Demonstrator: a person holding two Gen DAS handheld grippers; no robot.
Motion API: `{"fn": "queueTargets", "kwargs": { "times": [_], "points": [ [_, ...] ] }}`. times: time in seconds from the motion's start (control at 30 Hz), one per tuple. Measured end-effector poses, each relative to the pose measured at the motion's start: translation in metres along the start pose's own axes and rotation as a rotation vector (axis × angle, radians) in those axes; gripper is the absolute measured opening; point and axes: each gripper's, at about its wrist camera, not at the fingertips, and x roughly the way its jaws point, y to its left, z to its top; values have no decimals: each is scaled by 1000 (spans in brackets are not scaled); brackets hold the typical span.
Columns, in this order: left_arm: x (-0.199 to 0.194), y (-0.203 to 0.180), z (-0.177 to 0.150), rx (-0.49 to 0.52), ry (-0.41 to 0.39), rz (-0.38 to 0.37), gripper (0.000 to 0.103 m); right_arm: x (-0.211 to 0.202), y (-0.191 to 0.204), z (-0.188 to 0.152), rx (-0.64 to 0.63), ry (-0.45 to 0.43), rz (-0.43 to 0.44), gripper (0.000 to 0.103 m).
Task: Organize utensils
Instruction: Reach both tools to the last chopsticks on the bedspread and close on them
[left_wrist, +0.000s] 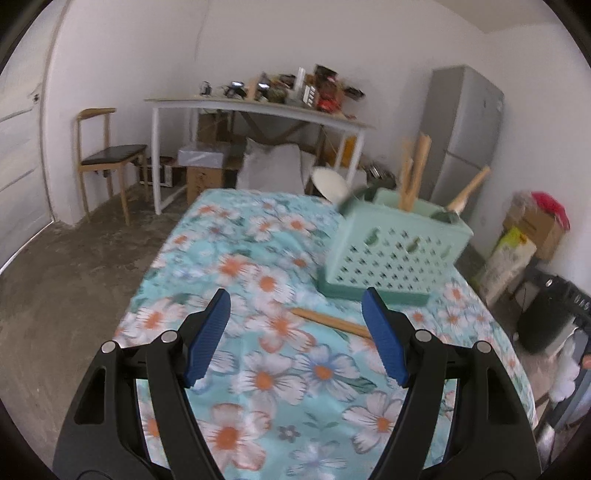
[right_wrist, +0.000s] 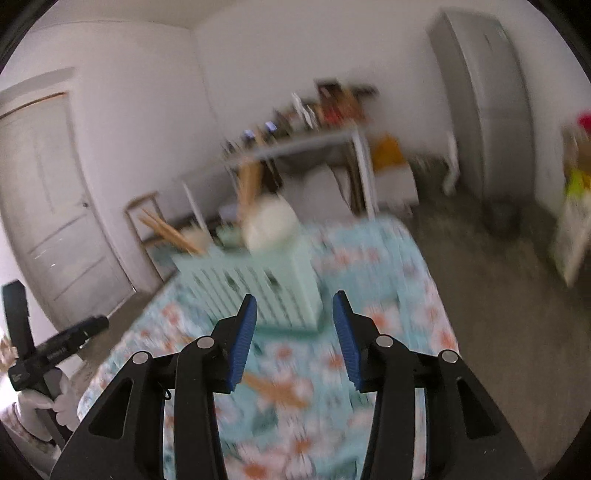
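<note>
A mint-green perforated utensil basket stands on the floral tablecloth and holds wooden chopsticks, a wooden-handled utensil and a white ladle. A loose pair of wooden chopsticks lies on the cloth in front of the basket, between my left fingers. My left gripper is open and empty above the cloth. In the blurred right wrist view the basket is just ahead of my open, empty right gripper, with the loose chopsticks below it.
A white desk with clutter stands at the far wall, a wooden chair to its left and a grey fridge to the right. Boxes sit right of the table. The left gripper shows at the right view's left edge.
</note>
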Motion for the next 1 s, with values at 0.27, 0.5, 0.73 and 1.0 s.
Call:
{"fn": "queueTargets", "kwargs": {
  "times": [0.27,0.5,0.73,1.0],
  "points": [
    [55,-5,-15,-226,197,-222,63,14,-13,-19,66,69,3,42],
    [124,21,-40,-607,382,-354,45,26,-3,-20,51,103,26,42],
    [151,34,-54,-783,382,-370,23,32,-5,-25,67,126,33,42],
    [157,38,-65,-844,371,-370,11,31,-1,-22,59,123,33,42]
  ]
}}
